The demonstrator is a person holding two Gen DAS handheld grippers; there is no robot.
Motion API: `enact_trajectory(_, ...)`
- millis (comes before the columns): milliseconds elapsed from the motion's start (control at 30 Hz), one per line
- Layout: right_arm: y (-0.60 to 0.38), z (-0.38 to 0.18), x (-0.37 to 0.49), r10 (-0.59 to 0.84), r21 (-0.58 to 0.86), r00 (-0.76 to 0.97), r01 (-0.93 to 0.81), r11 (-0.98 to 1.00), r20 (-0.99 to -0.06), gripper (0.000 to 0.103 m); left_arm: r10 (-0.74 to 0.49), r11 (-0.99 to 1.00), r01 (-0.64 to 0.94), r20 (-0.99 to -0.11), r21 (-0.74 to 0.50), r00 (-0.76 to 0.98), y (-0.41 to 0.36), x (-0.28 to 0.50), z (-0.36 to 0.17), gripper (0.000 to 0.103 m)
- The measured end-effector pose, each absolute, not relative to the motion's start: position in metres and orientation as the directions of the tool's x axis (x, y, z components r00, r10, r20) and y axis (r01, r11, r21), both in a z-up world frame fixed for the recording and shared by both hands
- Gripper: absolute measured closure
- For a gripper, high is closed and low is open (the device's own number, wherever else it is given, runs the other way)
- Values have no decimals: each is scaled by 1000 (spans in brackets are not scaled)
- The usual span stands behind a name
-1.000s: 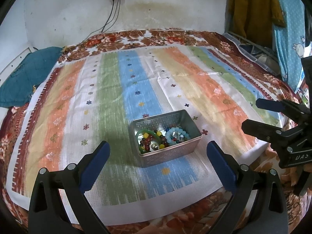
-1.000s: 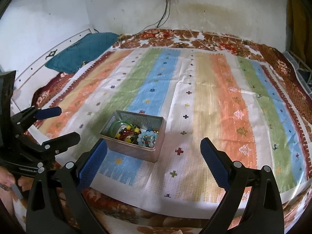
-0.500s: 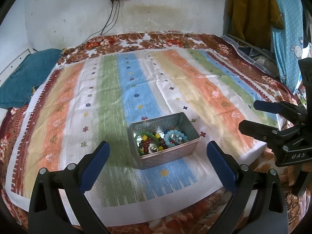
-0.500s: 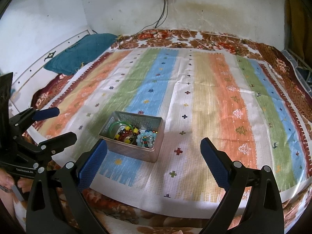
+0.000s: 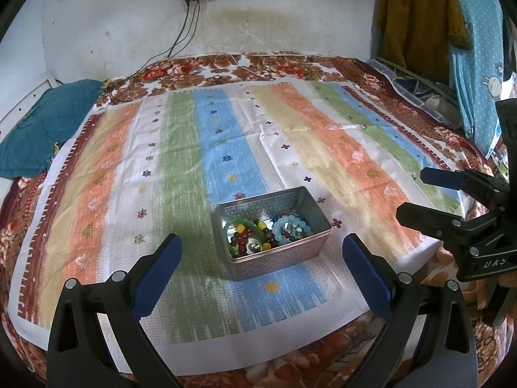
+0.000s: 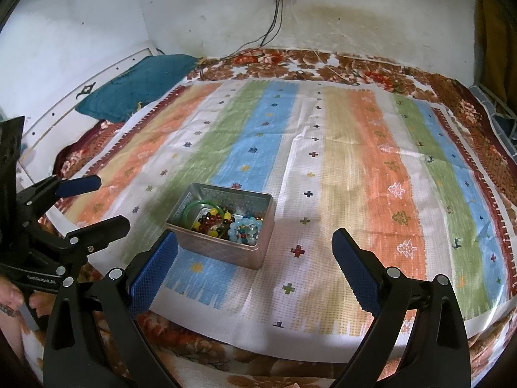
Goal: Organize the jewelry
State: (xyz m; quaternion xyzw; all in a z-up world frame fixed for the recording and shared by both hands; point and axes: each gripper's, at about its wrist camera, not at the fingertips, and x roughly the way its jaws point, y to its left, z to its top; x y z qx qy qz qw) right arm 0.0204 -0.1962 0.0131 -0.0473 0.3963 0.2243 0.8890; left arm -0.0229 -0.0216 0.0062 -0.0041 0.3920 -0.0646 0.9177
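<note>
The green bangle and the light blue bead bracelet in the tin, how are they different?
The green bangle is one smooth, solid ring, while the light blue bead bracelet is a string of round beads. The bangle is the wider loop; the bracelet is the smaller one. The bangle leans up at the left end of the metal tin, and the bracelet lies toward the right end. Both are ring-shaped and sit in the same tin among loose coloured beads.

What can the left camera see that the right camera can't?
Only the left wrist view shows the hanging mustard garment and the blue dotted cloth.

Only the right wrist view shows the person's hand holding the left gripper.

Both show the metal tin of beaded bracelets on the striped cloth, and the teal pillow.
</note>
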Motion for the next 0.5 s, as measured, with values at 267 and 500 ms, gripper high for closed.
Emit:
enact_trajectory(267,-197,14,21,364,100,574,-439,893,-733,6,-128,991,120,-720,-62,682,-21,-22,6,6)
enact_trajectory(500,-198,13,23,364,102,572,-438,893,-735,6,-126,991,113,-728,-67,674,-20,-23,1,6)
